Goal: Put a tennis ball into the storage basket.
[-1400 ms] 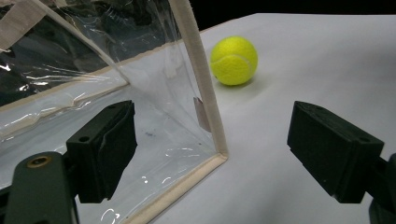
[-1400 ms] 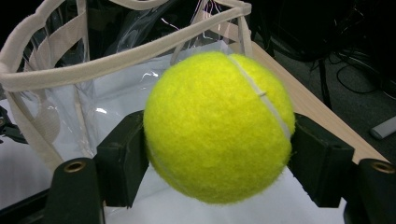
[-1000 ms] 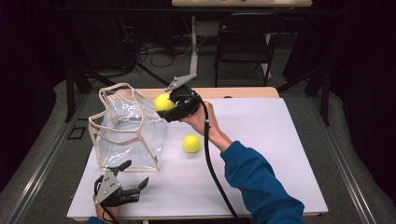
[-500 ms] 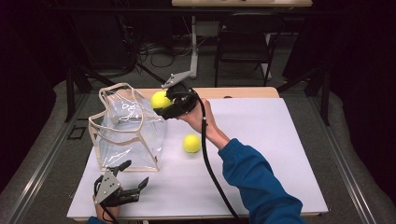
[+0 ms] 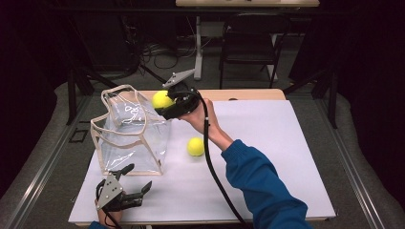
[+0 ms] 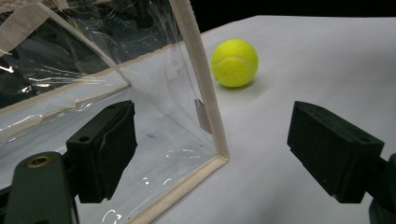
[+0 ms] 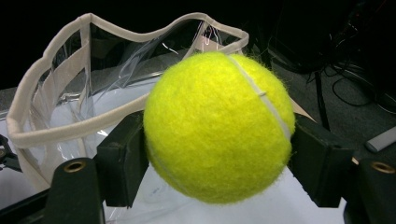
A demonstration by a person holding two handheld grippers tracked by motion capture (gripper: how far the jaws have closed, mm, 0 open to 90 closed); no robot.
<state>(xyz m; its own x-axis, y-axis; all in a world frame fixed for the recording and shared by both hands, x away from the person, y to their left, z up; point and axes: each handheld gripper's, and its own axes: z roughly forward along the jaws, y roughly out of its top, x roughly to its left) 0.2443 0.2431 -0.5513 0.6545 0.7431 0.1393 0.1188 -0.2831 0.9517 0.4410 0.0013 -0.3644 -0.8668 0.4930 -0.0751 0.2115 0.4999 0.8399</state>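
white table | R hand-held gripper grasping ball | L hand-held gripper released

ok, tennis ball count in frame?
2. One tennis ball is clamped in the right gripper beside the clear bag's open top; the other tennis ball lies on the white table right of the bag. None visible inside the bag.

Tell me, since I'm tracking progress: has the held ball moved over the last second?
Yes, slightly. The ball in the right gripper has shifted left toward the bag, now nearer its rim, with the table ball as reference.
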